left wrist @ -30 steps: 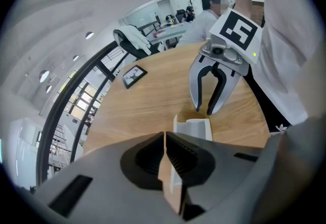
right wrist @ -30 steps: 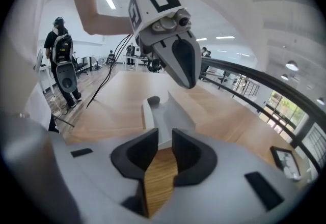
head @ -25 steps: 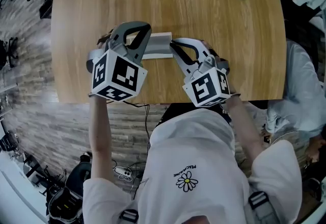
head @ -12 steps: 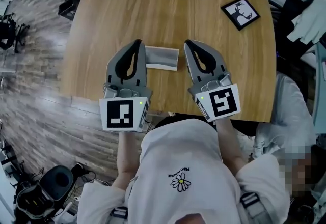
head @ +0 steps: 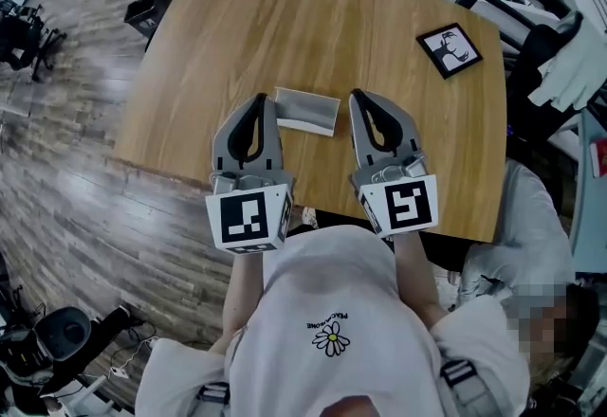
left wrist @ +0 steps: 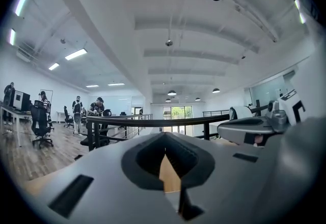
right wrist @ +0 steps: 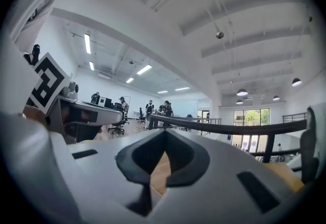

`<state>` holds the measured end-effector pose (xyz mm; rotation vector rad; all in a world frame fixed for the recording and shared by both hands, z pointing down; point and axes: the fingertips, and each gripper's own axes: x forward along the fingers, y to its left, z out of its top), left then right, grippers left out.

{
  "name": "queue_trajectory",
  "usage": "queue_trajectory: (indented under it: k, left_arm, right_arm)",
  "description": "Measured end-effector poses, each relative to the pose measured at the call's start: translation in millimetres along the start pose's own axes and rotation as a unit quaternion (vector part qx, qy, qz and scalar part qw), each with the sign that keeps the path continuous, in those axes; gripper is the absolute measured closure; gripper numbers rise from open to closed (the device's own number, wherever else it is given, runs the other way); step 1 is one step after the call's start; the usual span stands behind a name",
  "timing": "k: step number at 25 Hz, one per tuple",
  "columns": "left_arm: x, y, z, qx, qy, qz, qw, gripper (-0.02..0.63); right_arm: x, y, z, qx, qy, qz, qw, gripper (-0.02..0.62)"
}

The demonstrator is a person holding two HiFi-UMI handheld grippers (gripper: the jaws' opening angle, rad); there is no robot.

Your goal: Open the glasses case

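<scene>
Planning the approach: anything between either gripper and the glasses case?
Nothing visible does. The glasses case lies on the table between the left gripper and the right gripper, both with jaws shut and empty. The framed picture sits near the table's far right corner, away from both paths.

Head view looks down on table; gripper views face level (sharing railing).
</scene>
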<state>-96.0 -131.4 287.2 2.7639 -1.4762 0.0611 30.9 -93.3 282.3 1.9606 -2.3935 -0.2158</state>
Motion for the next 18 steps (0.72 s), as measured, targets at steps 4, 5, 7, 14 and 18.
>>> queue_trajectory:
  k: [4, 5, 7, 14, 18]
  left_arm:
    - [-9, 4, 5, -0.007, -0.01, 0.004, 0.9999, 0.589]
    - [-12, 5, 6, -0.008, -0.012, 0.004, 0.9999, 0.589]
    - [-15, 8, 8, -0.011, -0.015, 0.004, 0.9998, 0.589]
    - [-1, 7, 13, -0.017, -0.01, 0.005, 0.9998, 0.589]
    - [-13, 0, 7, -0.016, -0.015, 0.001, 0.9998, 0.589]
  right_arm:
    - [-9, 6, 7, -0.014, -0.002, -0.004, 1.0, 0.591]
    - [-10, 7, 8, -0.015, -0.002, -0.005, 1.0, 0.591]
    - [-12, 10, 11, -0.01, -0.003, -0.006, 1.0, 0.591]
    - [-3, 0, 13, -0.002, 0.006, -0.001, 1.0, 0.591]
    - [-17, 4, 7, -0.01, 0.005, -0.005, 1.0, 0.591]
